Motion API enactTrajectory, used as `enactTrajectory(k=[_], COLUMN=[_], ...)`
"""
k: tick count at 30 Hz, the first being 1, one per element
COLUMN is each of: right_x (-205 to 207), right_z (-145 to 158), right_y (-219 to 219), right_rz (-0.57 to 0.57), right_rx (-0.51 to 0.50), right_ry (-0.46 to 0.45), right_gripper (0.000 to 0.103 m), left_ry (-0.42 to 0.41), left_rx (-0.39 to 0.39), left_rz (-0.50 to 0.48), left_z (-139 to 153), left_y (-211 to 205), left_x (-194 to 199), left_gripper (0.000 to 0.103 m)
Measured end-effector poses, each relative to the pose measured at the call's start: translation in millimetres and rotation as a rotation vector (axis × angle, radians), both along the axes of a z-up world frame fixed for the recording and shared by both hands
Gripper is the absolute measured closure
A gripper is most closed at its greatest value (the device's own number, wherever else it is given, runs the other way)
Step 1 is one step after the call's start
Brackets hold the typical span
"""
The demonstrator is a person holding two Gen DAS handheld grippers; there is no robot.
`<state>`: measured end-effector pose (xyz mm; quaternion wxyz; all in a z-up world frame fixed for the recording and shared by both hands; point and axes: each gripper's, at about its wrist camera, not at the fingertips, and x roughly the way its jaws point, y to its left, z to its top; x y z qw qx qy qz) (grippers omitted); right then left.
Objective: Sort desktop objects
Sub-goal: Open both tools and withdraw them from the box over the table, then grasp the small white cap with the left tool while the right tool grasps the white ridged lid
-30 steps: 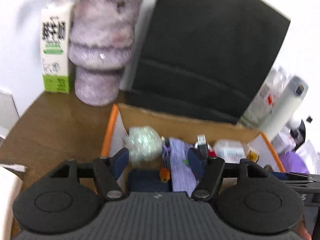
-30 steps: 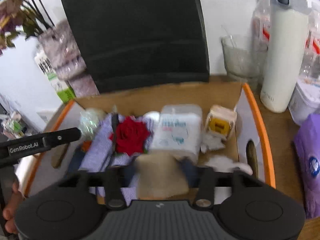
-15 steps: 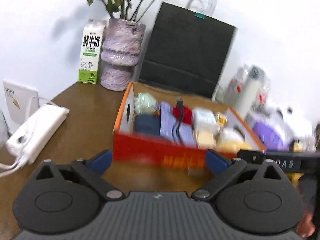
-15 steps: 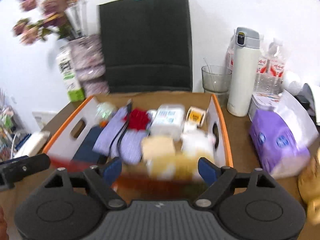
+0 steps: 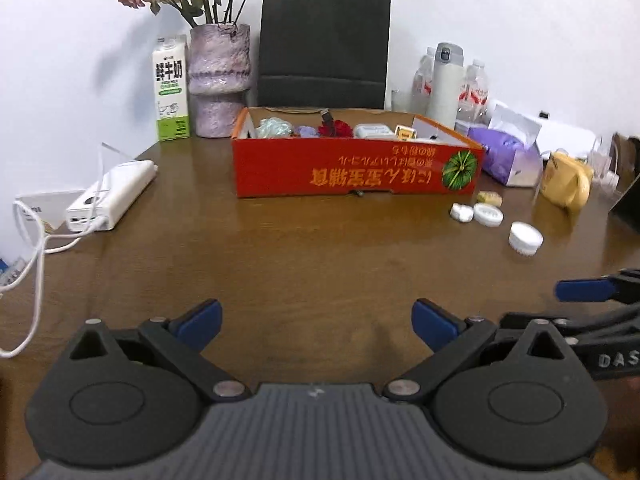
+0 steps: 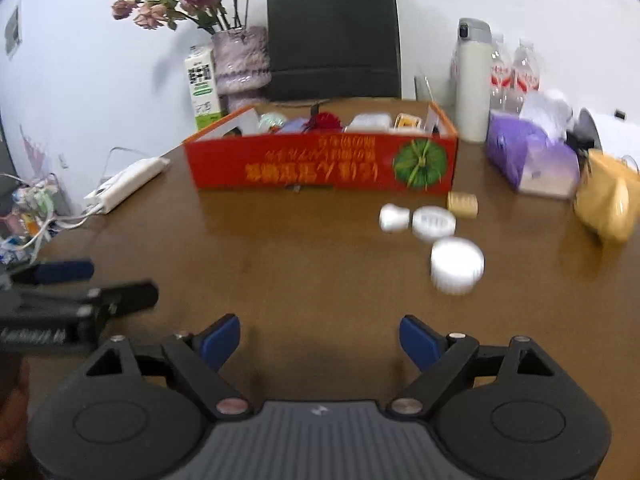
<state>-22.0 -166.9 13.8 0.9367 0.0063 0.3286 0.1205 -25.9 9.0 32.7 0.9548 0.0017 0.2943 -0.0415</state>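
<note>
Both grippers, left gripper (image 5: 316,322) and right gripper (image 6: 320,338), are now drawn back from the red box (image 5: 356,170), jaws just opened, nothing held; small white caps (image 6: 456,264) remain unsorted.

Each gripper, left gripper (image 5: 316,322) and right gripper (image 6: 320,338), is matte black with blue-padded jaws; behind the jaws sit silver pivot screws, round discs and a ribbed grey body.

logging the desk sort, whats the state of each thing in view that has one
left tool: open, empty, jaws just opened
right tool: open, empty, jaws just opened
red box: open-topped, items inside
milk carton: upright
white flask: upright, lid shut
round white lid: loose on table
</note>
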Motion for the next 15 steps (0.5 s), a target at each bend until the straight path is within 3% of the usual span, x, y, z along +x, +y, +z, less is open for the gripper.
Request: enactTrajectory(k=[5,15], right_x=[-27.5,-28.2], right_z=[-4.1,-6.8], right_y=[1.5,5.2], right_rz=[-0.007,-0.069], right_rx=[-0.027,-0.05], right_ry=[-0.053,-0.077], right_gripper=[0.016,0.016], left_ry=[0.057,0.091], left_rx=[-0.013,-0.025], left_rz=[-0.005,0.006], left_z=[-11.8,-16.7], left_y=[-2.1,-2.6], left_x=[-7.6,-3.0], left_gripper=[0.0,0.0])
